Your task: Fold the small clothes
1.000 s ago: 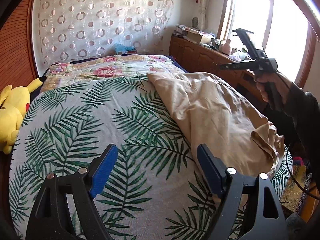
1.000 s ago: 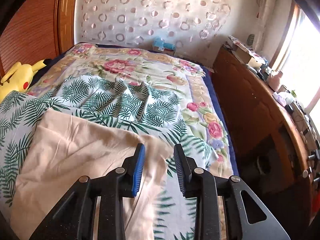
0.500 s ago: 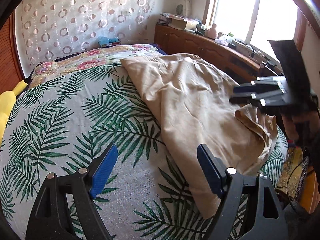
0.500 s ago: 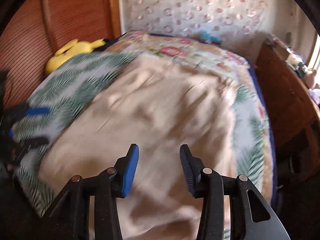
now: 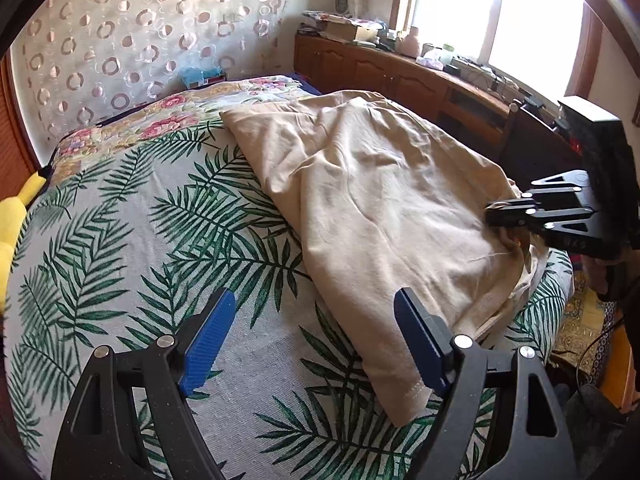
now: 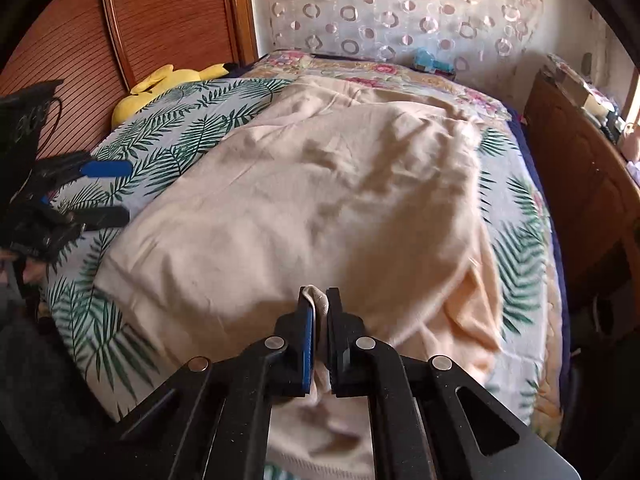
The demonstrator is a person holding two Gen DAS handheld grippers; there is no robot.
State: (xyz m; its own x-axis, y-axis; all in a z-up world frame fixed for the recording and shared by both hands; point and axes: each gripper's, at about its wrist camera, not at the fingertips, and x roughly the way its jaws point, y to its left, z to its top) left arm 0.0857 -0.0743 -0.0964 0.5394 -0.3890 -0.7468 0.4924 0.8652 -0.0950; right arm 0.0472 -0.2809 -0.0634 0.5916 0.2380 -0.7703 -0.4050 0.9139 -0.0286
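Writing: none legible in either view; pale marks on the dark housing at 9 o'clock in the right wrist view are too blurred to read.
Garment: beige garment [image 5: 372, 200], spread crumpled over the palm-leaf bedspread [image 5: 152, 240], running from centre toward 4 o'clock in the left wrist view.
Right gripper [image 6: 320, 308]: jaws have just been closing and now pinch a bunched fold of the garment's near edge; cloth shows between the blue pads.
Left gripper [image 5: 316, 340]: jaws stand wide apart, nothing between them; the garment's hemmed corner lies just beside the right-hand finger, at 5 o'clock, contact unclear.
Left wrist view only: window [image 5: 492, 20] at 1 o'clock; wooden cabinet [image 5: 400, 76] with cluttered top; right gripper seen side-on at 3 o'clock, tips at the garment's rumpled edge.
Right wrist view only: ribbed wooden panel [image 6: 168, 20] at 11 o'clock; most of the yellow plush toy [image 6: 168, 80]; left gripper at 9 o'clock, poised above the bedspread beside the garment's edge.
Both views: circle-patterned curtain [image 6: 400, 12]; floral quilt [image 5: 160, 120] beyond the garment.
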